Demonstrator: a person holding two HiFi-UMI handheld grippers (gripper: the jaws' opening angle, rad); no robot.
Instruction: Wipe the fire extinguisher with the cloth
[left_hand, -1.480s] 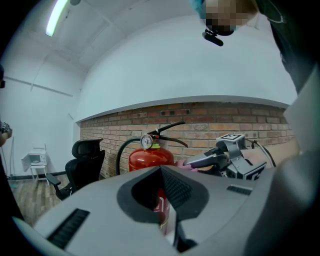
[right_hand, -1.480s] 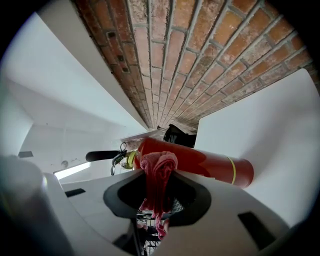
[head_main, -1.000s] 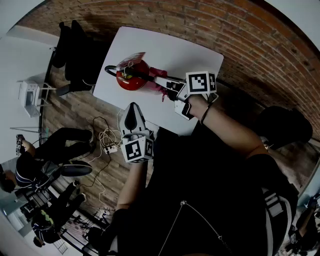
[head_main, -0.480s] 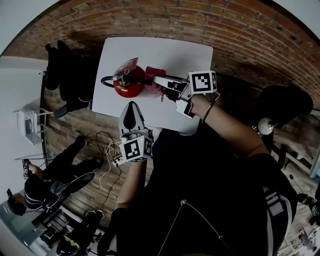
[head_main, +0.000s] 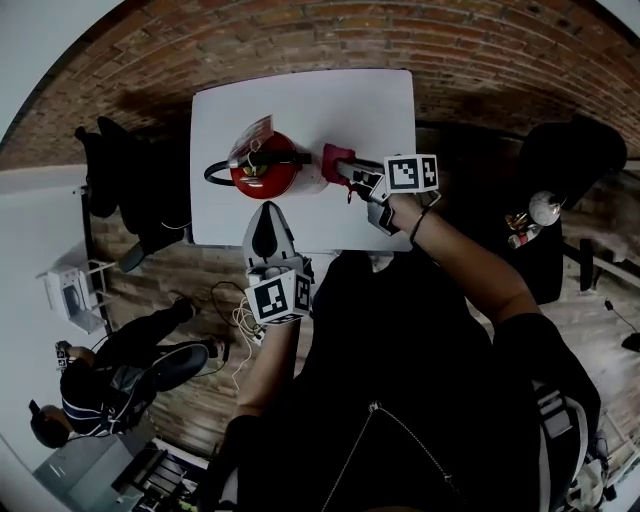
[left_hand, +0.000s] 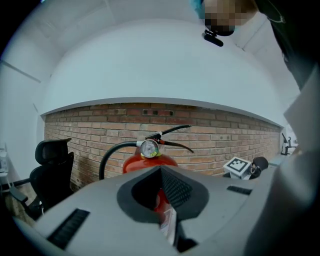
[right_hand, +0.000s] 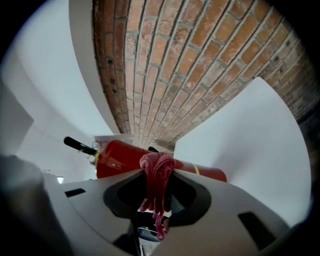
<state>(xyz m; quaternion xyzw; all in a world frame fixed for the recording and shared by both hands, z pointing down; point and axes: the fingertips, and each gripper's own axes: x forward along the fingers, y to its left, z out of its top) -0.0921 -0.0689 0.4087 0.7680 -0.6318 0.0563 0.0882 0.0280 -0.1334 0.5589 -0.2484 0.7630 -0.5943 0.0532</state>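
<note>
My left gripper (head_main: 265, 208) is clenched on nothing: its two grey jaws meet at their tips, and only a small gap stays lower down between the pads. Straight ahead of those tips, near but apart from them, stands the red metal fire extinguisher (head_main: 263, 168), upright on the white rectangular table (head_main: 300, 105). Looking along the left fingers, its round pressure gauge (left_hand: 149, 148) sits just above the closed tips. The black lever handle (left_hand: 170, 132) reaches off to their right. The black hose (left_hand: 111, 154) loops away to their left.

My right gripper (head_main: 347, 172) is clamped on the dark pink bunched cloth (head_main: 336, 158). In the right gripper view the cloth (right_hand: 158, 172) bulges out over the tips, and its loose folds hang down between the pads. The extinguisher's red body (right_hand: 122, 157) lies just past that bulge. The cloth is close against the cylinder's side, but I cannot tell whether the two touch.

Beyond the extinguisher, well past both pairs of fingers, is a red brick wall (left_hand: 225, 145).
</note>
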